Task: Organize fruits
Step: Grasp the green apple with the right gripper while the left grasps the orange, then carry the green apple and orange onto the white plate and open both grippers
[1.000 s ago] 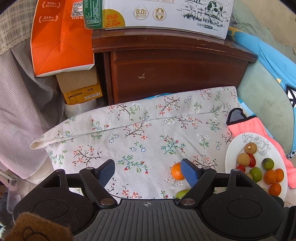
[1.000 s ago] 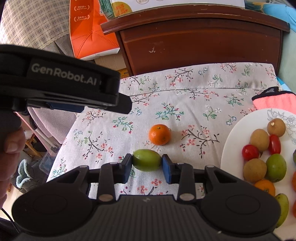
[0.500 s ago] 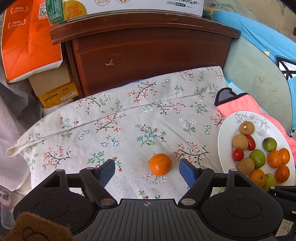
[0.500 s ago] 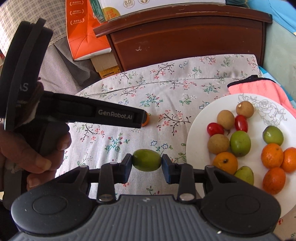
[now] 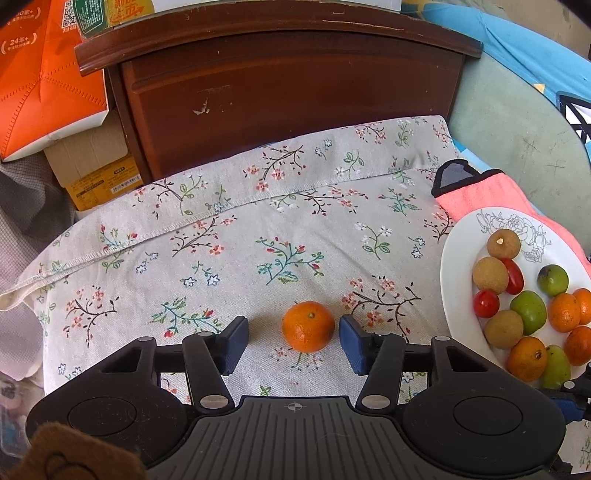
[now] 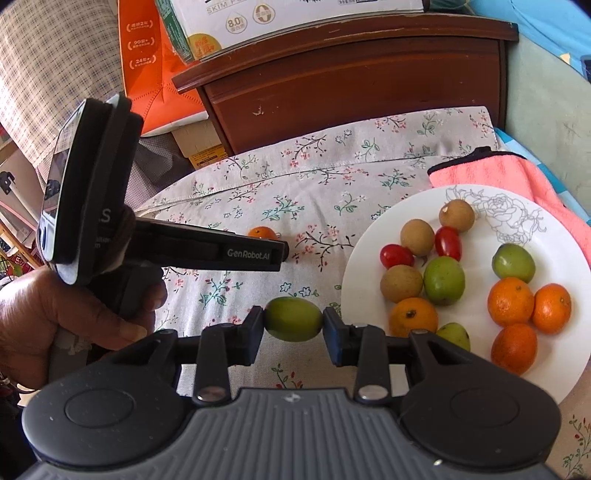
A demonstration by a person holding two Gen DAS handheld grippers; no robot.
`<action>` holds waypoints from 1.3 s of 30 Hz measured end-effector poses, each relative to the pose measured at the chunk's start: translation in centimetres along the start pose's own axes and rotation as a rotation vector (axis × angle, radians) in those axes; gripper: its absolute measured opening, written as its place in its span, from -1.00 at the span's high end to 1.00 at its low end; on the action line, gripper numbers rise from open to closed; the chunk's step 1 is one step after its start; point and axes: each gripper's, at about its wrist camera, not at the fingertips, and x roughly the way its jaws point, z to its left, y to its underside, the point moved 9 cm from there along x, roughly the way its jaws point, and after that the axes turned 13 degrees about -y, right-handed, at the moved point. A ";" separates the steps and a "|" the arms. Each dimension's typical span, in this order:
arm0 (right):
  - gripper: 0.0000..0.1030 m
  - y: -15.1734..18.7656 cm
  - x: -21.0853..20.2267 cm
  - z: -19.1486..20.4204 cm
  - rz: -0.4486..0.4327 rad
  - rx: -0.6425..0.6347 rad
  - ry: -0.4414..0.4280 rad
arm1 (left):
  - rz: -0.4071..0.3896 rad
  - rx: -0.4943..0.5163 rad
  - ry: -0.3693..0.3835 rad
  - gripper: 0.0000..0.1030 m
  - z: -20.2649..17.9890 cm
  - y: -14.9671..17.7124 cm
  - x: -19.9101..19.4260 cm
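Left gripper [image 5: 293,334]: fingers spread wide, blue pads at either side of a small orange [image 5: 308,326]. Orange resting on the floral cloth [image 5: 229,254], between the pads, nearer the right-hand pad; narrow gap on that side, wider gap on the other; no contact seen. Same orange partly hidden behind the left gripper body in the right wrist view [image 6: 261,232].

Right gripper [image 6: 293,325]: fingers closed on a green oval fruit [image 6: 293,324], pinched end to end, long axis across the pads. Fruit held above the cloth, just beside the near-left rim of the white plate [image 6: 546,229].

Plate contents, right wrist view: three brown round fruits, two red cherry tomatoes, two green round fruits, four oranges, one further green fruit at the near rim partly hidden behind the right finger. Plate lying partly on a pink towel [image 6: 495,171].

Left hand [image 6: 62,325]: wrapped around the left gripper handle.

Background: dark wooden cabinet [image 5: 288,92] behind the cloth; orange carton [image 5: 44,77] to its left; milk box [image 6: 280,22] on top.
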 end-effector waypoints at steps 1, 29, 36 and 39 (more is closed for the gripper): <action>0.32 -0.1 -0.1 -0.1 -0.003 0.003 0.001 | -0.004 -0.001 0.000 0.07 -0.1 -0.1 0.0; 0.32 -6.4 -6.5 -4.8 -0.216 0.090 0.057 | -0.177 -0.095 0.134 0.49 -2.7 -4.7 -6.7; 0.32 -8.2 -8.8 -7.4 -0.283 0.112 0.113 | -0.218 -0.076 0.201 0.49 -5.4 -5.2 -8.2; 0.32 -8.7 -9.4 -8.5 -0.299 0.129 0.126 | -0.227 -0.051 0.233 0.49 -7.0 -5.0 -8.9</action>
